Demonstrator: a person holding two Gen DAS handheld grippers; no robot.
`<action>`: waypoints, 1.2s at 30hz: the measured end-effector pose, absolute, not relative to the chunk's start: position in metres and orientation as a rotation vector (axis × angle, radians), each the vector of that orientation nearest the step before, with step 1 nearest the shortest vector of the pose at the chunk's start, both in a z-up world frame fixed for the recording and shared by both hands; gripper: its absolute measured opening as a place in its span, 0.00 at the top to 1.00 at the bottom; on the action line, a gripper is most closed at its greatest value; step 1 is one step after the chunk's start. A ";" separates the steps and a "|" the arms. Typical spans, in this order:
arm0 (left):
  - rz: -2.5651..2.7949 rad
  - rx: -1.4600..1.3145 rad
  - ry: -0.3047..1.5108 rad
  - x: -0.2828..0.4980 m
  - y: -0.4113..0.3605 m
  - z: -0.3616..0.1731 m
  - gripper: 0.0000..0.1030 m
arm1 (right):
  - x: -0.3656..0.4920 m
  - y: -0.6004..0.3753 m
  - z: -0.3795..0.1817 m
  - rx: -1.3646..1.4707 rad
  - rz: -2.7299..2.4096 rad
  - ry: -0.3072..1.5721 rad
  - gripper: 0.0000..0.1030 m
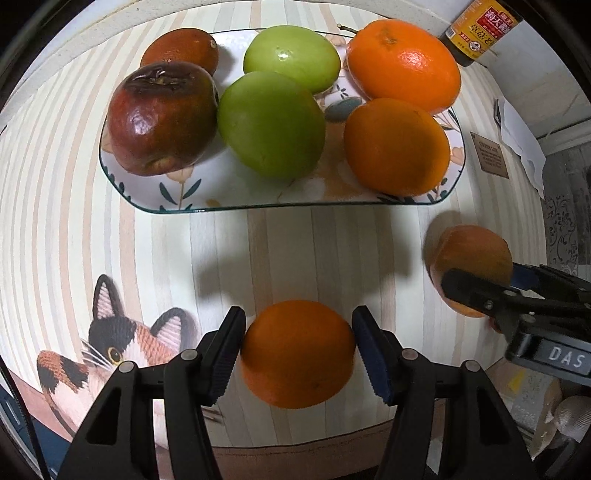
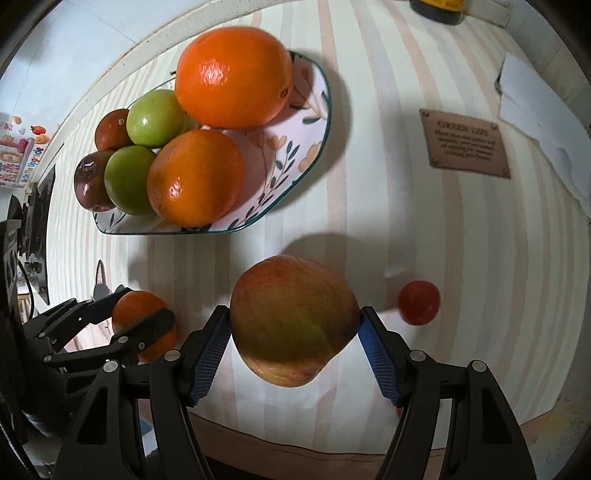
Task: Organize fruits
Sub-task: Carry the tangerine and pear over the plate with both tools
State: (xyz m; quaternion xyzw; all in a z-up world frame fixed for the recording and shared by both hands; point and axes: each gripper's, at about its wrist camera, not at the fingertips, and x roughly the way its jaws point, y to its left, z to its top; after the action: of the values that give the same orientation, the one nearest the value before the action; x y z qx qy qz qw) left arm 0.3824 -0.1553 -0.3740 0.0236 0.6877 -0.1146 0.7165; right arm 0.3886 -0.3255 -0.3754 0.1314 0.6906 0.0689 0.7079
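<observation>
A floral plate (image 1: 177, 192) (image 2: 295, 166) holds two oranges (image 1: 402, 62) (image 1: 395, 146), two green fruits (image 1: 271, 123) (image 1: 291, 57) and two dark red fruits (image 1: 162, 118) (image 1: 181, 46). My left gripper (image 1: 297, 350) is shut on an orange (image 1: 297, 354), in front of the plate; it also shows in the right wrist view (image 2: 144, 325). My right gripper (image 2: 293, 332) is shut on a mango (image 2: 291, 319), right of the left gripper; the mango also shows in the left wrist view (image 1: 472, 254). A small red fruit (image 2: 419, 302) lies on the table right of the mango.
The striped tablecloth (image 1: 55, 221) has a cat print (image 1: 110, 343) at the front left. A sauce bottle (image 1: 476, 29) stands at the back right. A brown label (image 2: 463, 144) and white paper (image 2: 543, 107) lie at the right. The table's front edge is close below the grippers.
</observation>
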 end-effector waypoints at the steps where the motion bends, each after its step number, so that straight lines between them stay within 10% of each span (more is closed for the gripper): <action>1: -0.236 0.071 1.518 0.380 -0.155 -0.373 0.44 | 0.389 -0.325 -0.377 0.301 0.156 1.539 0.30; 24: -0.165 0.047 1.454 0.361 -0.111 -0.342 0.48 | 0.370 -0.327 -0.363 0.298 0.132 1.478 0.31; 29: -0.185 0.037 1.430 0.371 -0.105 -0.323 0.69 | 0.378 -0.331 -0.340 0.328 0.141 1.424 0.31; 36: -0.261 -0.051 1.514 0.383 -0.107 -0.347 0.40 | 0.394 -0.336 -0.333 0.345 0.147 1.418 0.31</action>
State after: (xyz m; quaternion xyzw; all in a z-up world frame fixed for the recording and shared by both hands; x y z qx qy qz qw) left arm 0.3829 -0.1070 -0.3472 -0.0229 0.6847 -0.1181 0.7189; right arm 0.3939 -0.3363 -0.3325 0.1575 0.6470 0.0672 0.7430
